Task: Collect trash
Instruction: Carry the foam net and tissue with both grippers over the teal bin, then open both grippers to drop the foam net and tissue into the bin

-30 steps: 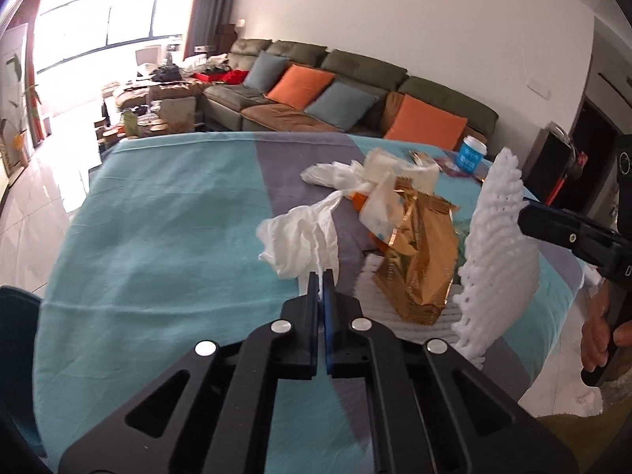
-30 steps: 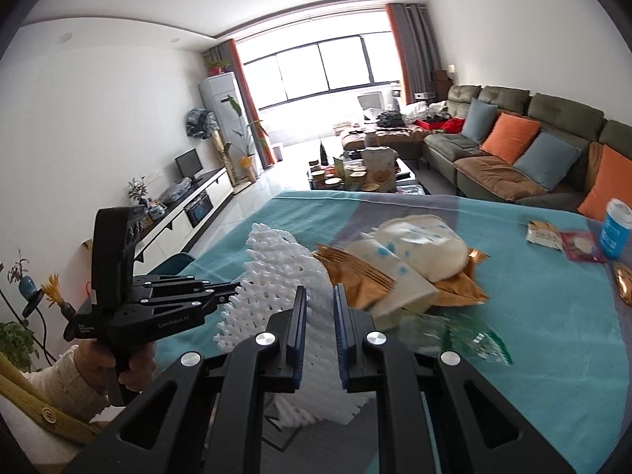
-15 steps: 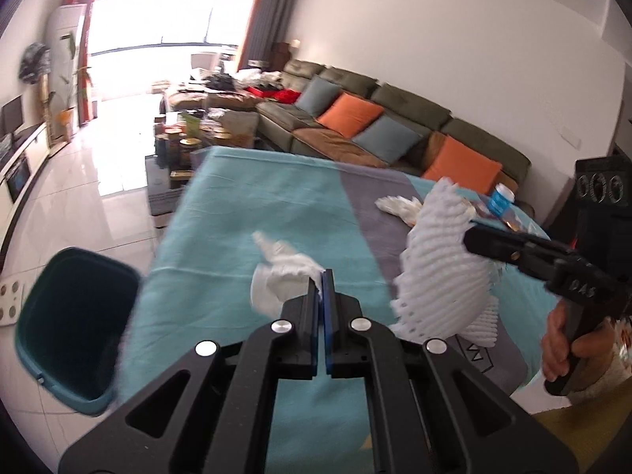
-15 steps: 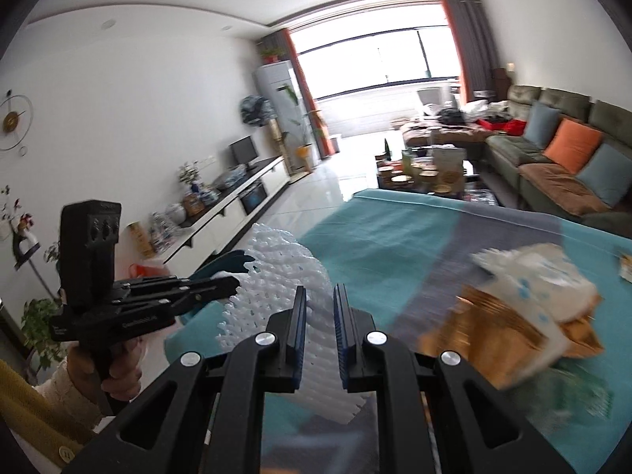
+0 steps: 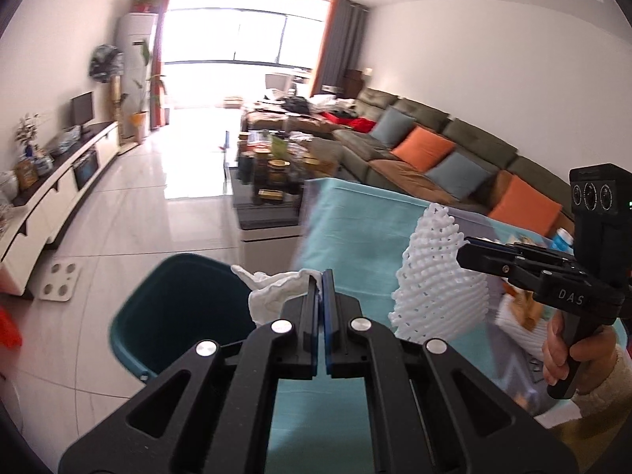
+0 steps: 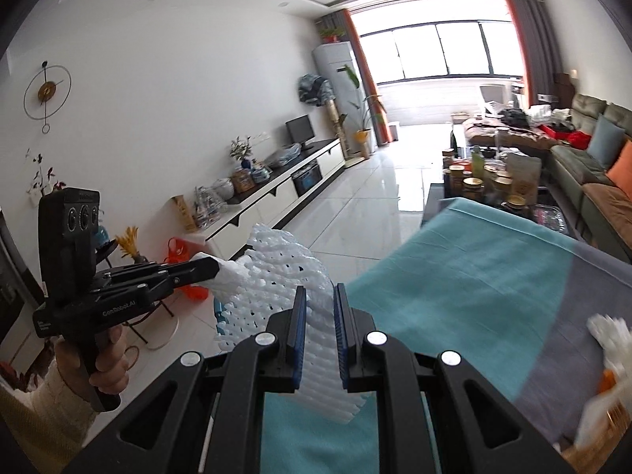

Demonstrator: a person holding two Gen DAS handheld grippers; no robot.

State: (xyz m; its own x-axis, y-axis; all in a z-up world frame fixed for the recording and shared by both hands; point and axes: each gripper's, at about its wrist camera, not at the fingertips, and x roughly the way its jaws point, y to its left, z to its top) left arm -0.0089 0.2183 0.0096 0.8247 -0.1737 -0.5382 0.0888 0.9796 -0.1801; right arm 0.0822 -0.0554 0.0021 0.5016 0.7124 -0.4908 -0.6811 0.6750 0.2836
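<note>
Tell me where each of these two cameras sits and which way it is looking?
Left wrist view: sits on the left gripper, looking along its fingers over the teal bin toward the window; it pinches a white tissue; the right gripper and its hand show at right.
Right wrist view: sits on the right gripper, facing the TV wall and window; it holds white foam netting; the left gripper and its hand show at left.
Shared: the netting, the turquoise tablecloth, the sofa.
</note>
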